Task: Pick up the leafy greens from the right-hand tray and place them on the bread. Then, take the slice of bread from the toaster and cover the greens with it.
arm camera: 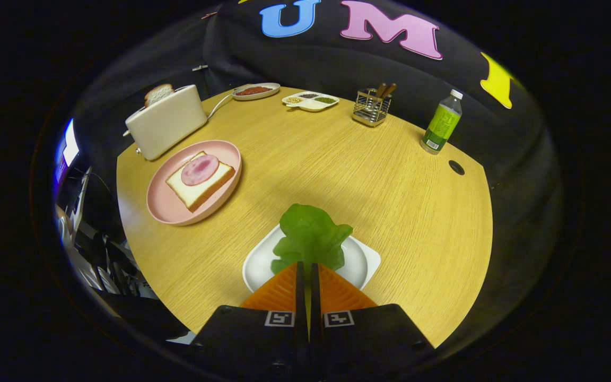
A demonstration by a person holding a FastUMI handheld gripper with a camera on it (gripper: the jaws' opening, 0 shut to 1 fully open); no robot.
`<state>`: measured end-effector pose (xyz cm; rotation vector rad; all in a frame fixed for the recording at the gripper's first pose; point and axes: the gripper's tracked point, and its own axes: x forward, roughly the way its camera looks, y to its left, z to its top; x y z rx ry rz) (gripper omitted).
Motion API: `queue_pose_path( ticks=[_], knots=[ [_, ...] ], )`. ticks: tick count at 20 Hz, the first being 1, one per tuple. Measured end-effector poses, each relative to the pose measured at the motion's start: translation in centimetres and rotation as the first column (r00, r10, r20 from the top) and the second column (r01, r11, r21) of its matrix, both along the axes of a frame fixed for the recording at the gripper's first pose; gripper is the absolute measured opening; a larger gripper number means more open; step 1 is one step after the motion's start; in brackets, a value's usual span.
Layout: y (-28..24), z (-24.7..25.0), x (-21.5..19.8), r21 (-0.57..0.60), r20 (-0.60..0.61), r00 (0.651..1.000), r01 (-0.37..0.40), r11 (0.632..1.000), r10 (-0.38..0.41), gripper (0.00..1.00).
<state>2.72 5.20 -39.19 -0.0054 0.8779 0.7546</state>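
The gripper (308, 268) was clamped on the leafy greens (311, 236), both fingers pressed together with only a thin sliver of leaf between them. The ruffled green leaf fanned out just ahead of the fingertips, over the white tray (361, 265), a shallow rounded-corner dish lying under and just beyond the fingers.

Broad bare wood-grain table (337, 159) stretched ahead of the gripper and to its right, up to the curved far edge; a small dark hole (456, 167) sat near that edge on the right.

Ahead and to the left lay a round pink plate (165, 204) holding a square slice of bread (200, 185) topped with a round slice of ham (200, 170). Just beyond the plate stood a cream, smooth-sided toaster (167, 123) with a slice of toast (158, 94) sticking up from its slot. Far beyond the fingers, along the table's back edge, were an oval dish (255, 91) with something reddish, a divided white dish (311, 101) with seeds or spices, a wire holder (372, 109) with brown-handled utensils, and, further right, a green-labelled bottle (442, 126) with a white cap.
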Motion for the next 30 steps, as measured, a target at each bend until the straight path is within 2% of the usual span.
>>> queue_pose_path(
  ticks=[6,10,13,22,27,30],
  knots=[
    [2.5,8.2,0.5,0.091,0.08,0.996,0.03,0.995,-0.038,0.05],
    [6.9,13.4,0.6,0.155,0.113,0.993,0.001,0.988,-0.018,0.05],
    [10.9,15.4,0.4,0.174,0.124,0.992,-0.031,0.984,0.009,0.05],
    [20.2,15.6,-1.2,0.183,0.074,0.993,-0.103,0.978,0.091,0.05],
    [22.1,13.8,0.2,0.16,0.045,0.997,-0.072,0.985,0.066,0.06],
    [22.5,12.1,0.2,0.133,-0.002,0.998,-0.062,0.989,0.062,0.39]
  ],
)
